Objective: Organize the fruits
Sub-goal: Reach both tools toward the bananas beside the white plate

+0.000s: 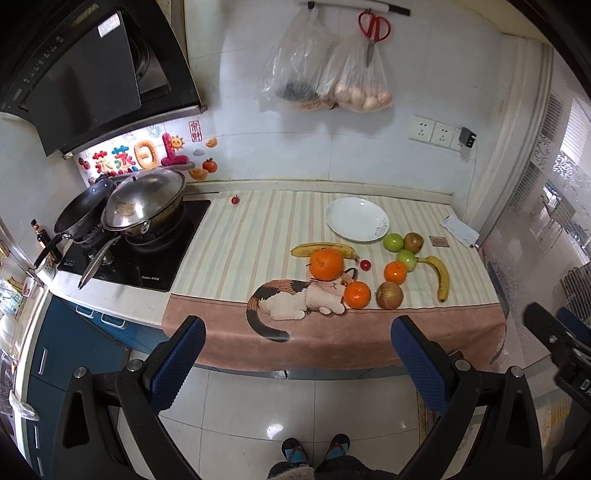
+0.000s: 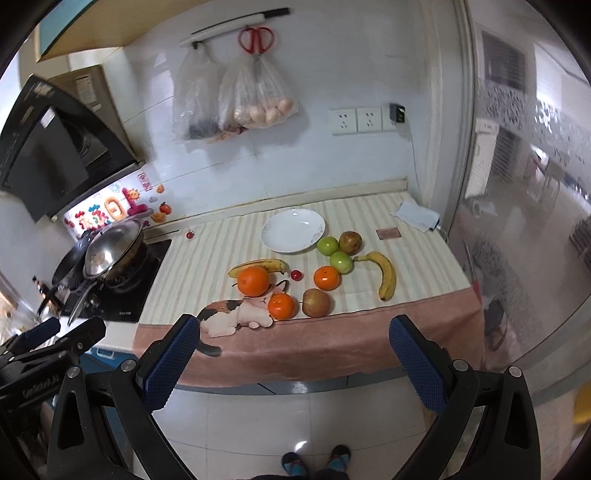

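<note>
An empty white plate (image 1: 357, 218) (image 2: 293, 229) sits at the back of the striped cloth. In front of it lie two bananas (image 1: 440, 275) (image 2: 385, 274), three oranges (image 1: 326, 263) (image 2: 253, 280), two green apples (image 1: 393, 242) (image 2: 328, 245), a brownish pear (image 1: 413, 242) (image 2: 350, 242), a reddish apple (image 1: 389, 294) (image 2: 316, 302) and a cherry tomato (image 1: 365, 264) (image 2: 296, 274). Another small tomato (image 1: 235, 199) (image 2: 190, 234) rests near the stove. My left gripper (image 1: 297, 358) and right gripper (image 2: 293, 360) both hang open over the floor, short of the counter's front edge, holding nothing.
A stove (image 1: 136, 254) with two pans (image 1: 144, 201) occupies the counter's left. Plastic bags (image 1: 364, 79) and red scissors (image 1: 373, 27) hang on the wall. Paper (image 1: 459, 230) and a small card (image 1: 438, 242) lie at the right. A person's feet (image 1: 316, 448) stand on the tiled floor.
</note>
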Available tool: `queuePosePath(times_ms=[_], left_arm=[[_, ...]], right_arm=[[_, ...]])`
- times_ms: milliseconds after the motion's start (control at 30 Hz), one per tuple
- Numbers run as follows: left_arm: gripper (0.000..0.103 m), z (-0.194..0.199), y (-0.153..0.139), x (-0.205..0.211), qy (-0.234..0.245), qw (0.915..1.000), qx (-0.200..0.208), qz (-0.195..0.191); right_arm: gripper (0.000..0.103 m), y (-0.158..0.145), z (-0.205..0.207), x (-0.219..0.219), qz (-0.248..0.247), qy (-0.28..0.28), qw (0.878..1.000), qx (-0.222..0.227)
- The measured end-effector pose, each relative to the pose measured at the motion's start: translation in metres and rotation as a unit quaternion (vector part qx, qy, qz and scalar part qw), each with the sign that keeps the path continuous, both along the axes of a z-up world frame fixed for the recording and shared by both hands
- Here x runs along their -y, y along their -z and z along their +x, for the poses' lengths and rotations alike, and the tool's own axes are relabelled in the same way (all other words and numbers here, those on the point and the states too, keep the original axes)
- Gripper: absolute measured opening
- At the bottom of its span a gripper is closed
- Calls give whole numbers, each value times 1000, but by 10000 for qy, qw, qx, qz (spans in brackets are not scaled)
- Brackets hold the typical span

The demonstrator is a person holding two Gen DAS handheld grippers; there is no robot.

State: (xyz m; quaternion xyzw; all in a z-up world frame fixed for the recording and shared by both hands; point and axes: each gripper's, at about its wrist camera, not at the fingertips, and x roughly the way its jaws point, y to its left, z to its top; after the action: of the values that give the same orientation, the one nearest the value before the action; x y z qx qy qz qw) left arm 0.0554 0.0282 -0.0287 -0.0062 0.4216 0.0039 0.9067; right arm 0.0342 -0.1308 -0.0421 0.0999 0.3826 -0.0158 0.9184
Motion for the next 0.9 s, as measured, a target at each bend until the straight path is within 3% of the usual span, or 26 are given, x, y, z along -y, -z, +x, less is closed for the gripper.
queuePosePath(times_ms=[100, 233, 433, 567, 700, 900], left_arm=[[103, 26, 15, -4, -16, 9999, -124, -27], [103, 75, 40, -4, -34, 9988, -487, -69], [103, 154, 86, 6, -6, 9949, -1010, 3], [103, 214, 115, 23, 193, 9915, -1210, 426], [101, 281, 149, 53, 672, 9802, -1607, 938], [100, 363, 205, 100, 1415, 9508, -2171, 1695]], right_arm=[[100, 17, 17, 8, -54, 112, 9999, -99], [80, 41, 48, 24, -78, 252, 9992, -313], [79, 90, 118, 63, 78, 524, 9958, -750], [79, 135, 178, 97, 336, 641, 9908, -1146], [79, 184, 246, 119, 639, 571, 9829, -1629], [79, 236, 325, 143, 946, 496, 9716, -2110]])
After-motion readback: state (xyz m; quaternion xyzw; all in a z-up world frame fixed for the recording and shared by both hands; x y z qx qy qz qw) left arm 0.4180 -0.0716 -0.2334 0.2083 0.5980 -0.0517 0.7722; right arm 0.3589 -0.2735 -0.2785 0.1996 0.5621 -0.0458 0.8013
